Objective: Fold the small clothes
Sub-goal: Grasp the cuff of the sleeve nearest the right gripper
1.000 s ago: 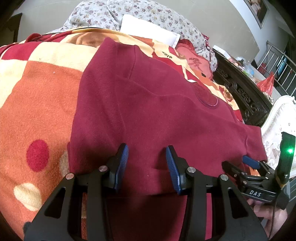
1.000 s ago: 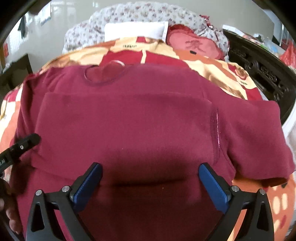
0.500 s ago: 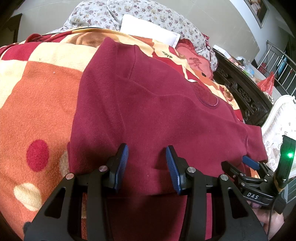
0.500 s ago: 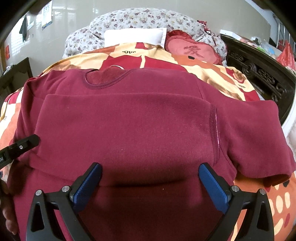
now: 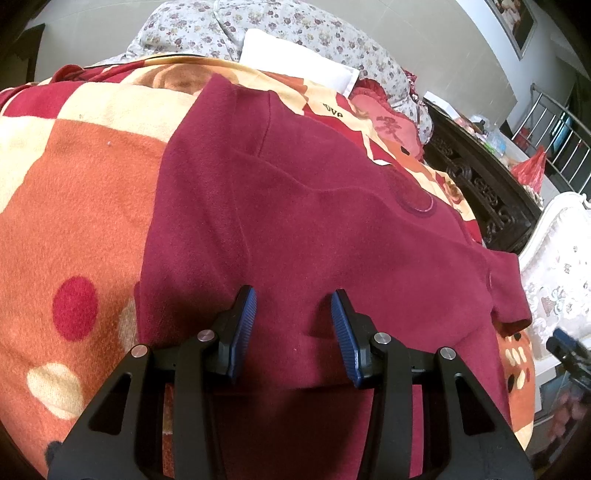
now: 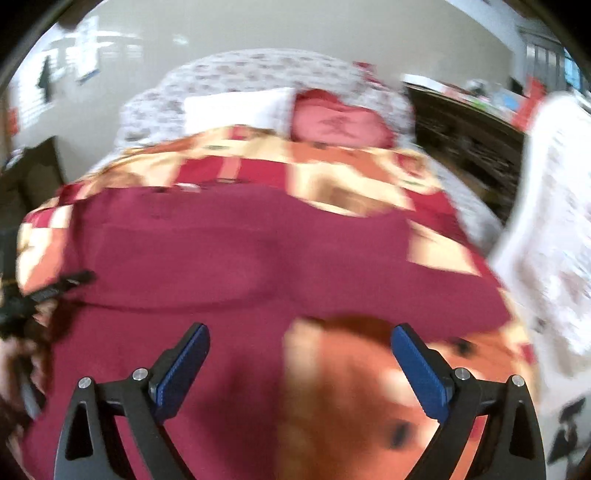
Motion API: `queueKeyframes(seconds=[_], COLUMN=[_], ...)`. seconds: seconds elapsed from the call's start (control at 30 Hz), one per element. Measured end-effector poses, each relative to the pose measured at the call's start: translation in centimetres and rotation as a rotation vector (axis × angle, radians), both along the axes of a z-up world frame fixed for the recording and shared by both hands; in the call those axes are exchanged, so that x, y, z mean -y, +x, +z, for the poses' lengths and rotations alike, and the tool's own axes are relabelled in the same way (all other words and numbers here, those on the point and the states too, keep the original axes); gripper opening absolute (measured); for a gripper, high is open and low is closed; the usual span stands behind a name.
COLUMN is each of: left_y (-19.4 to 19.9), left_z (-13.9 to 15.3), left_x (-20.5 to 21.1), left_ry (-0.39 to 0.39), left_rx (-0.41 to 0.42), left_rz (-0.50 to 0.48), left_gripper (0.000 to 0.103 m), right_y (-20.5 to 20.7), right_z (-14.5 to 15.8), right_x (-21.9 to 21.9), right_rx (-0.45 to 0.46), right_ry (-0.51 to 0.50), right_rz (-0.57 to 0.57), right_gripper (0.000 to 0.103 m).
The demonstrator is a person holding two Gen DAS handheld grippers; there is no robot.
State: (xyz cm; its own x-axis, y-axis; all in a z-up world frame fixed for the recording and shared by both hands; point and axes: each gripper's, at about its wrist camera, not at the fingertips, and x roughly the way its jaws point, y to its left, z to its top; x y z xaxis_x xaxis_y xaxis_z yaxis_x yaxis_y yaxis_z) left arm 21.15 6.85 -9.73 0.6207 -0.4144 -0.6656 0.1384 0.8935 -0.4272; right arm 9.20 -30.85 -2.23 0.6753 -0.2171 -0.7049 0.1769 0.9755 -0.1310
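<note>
A dark red short-sleeved shirt (image 5: 314, 206) lies spread on the bed with its lower part folded up over the chest. My left gripper (image 5: 293, 325) is open and empty, low over the folded edge near the shirt's left side. My right gripper (image 6: 299, 354) is wide open and empty, above the shirt's right hem (image 6: 229, 258) and the blanket; that view is blurred. The right gripper's tip shows at the far right of the left wrist view (image 5: 569, 350). The left gripper shows at the left edge of the right wrist view (image 6: 44, 295).
An orange, red and cream blanket (image 5: 74, 206) covers the bed. A white pillow (image 5: 295, 66), a floral quilt (image 5: 280, 26) and a red cushion (image 5: 391, 125) lie at the head. A dark carved cabinet (image 5: 487, 192) and a white lace-covered frame (image 5: 557, 266) stand on the right.
My right gripper has swung quickly to the right and back, off the shirt's middle toward its right edge. The left gripper has stayed where it was, still open.
</note>
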Motion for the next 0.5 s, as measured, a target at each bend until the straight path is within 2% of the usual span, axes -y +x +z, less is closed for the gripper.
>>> queueKeyframes(seconds=[0.07,0.1,0.17,0.2,0.27,0.33,0.4,0.43,0.5], left_y=[0.0,0.0,0.0,-0.1,-0.1,-0.2,-0.2,-0.1,-0.2], left_z=[0.0,0.0,0.0,0.1,0.1,0.1,0.1,0.1,0.1], left_x=[0.0,0.0,-0.1,0.0,0.0,0.0,0.1,0.0,0.1], left_ry=[0.003,0.005,0.006,0.008,0.014,0.014,0.014,0.013,0.016], left_rx=[0.0,0.001,0.001,0.001,0.001,0.001,0.001,0.0,0.001], left_rz=[0.0,0.0,0.0,0.0,0.0,0.0,0.0,0.0,0.0], left_gripper=[0.042,0.042,0.042,0.042,0.042,0.042,0.042,0.042,0.042], right_y=[-1.8,-2.8,-3.8,-4.2,-4.4,-4.3,-3.6,-2.7,-1.2], right_z=[-0.5,-0.6,-0.7,-1.0,-1.4,-1.3,-1.5,-2.0,-2.9], right_x=[4.9,7.9,11.9,14.1,17.6,20.2,22.1,22.7,23.6], right_rx=[-0.022,-0.02,-0.017,-0.025,-0.03,0.006,0.051,0.044,0.025], right_ry=[0.006,0.047,0.141,0.193,0.262,0.297,0.414,0.477,0.53], right_rz=[-0.103,-0.16,-0.215,-0.253,-0.322,-0.374,-0.35,-0.332,-0.343], right_gripper=[0.096,0.091,0.041,0.034,0.031,0.031,0.031,0.033,0.038])
